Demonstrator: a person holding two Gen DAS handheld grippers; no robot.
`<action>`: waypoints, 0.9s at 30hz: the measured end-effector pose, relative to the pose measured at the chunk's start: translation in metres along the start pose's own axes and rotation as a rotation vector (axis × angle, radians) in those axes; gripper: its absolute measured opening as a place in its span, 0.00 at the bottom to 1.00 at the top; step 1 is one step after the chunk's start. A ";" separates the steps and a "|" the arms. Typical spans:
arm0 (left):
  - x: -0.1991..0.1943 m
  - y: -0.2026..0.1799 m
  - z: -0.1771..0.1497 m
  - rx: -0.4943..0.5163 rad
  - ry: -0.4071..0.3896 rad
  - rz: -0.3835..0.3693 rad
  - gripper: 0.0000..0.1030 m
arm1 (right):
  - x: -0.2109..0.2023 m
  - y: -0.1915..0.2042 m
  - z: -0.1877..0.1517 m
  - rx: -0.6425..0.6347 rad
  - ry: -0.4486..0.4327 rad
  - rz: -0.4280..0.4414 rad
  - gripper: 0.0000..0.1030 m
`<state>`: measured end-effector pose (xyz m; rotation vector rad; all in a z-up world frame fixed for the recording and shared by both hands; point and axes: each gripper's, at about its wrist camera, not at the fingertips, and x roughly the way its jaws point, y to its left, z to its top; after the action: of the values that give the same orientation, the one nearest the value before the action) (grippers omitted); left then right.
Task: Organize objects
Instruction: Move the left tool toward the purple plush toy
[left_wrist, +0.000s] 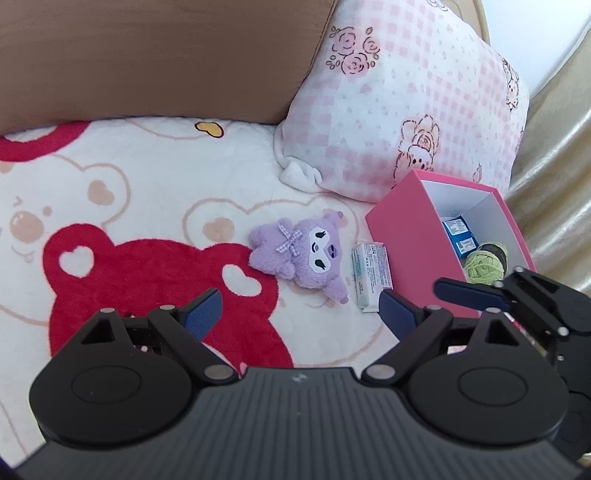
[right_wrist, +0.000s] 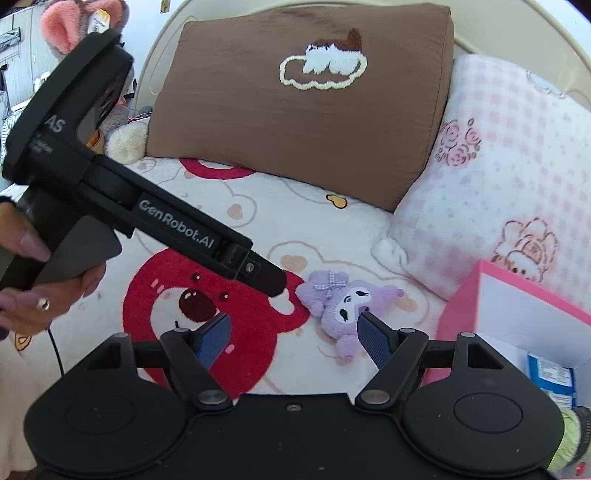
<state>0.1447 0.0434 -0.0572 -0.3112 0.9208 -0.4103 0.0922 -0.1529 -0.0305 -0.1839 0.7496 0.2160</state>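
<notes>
Now, through my left wrist view, the left gripper (left_wrist: 299, 308) hangs with jaws spread and empty; the purple plush (left_wrist: 301, 256) lies just ahead on the blanket (left_wrist: 147, 206), its long axis slanting toward the pink box (left_wrist: 406, 236). Through my right wrist view, the right gripper (right_wrist: 293, 338) is likewise agape and empty, plush (right_wrist: 341, 306) by its right finger, arguably nearer.
</notes>
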 end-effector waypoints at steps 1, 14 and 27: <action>0.003 0.003 0.000 -0.005 -0.003 -0.010 0.88 | 0.005 0.000 0.000 0.001 0.002 -0.007 0.77; 0.036 0.035 -0.005 -0.066 -0.047 -0.071 0.87 | 0.076 -0.021 -0.015 0.094 0.071 -0.062 0.77; 0.085 0.045 -0.005 -0.074 -0.104 -0.080 0.69 | 0.121 -0.052 -0.027 0.191 0.080 -0.104 0.73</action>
<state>0.1953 0.0428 -0.1389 -0.4345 0.8245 -0.4304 0.1744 -0.1943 -0.1288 -0.0496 0.8329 0.0377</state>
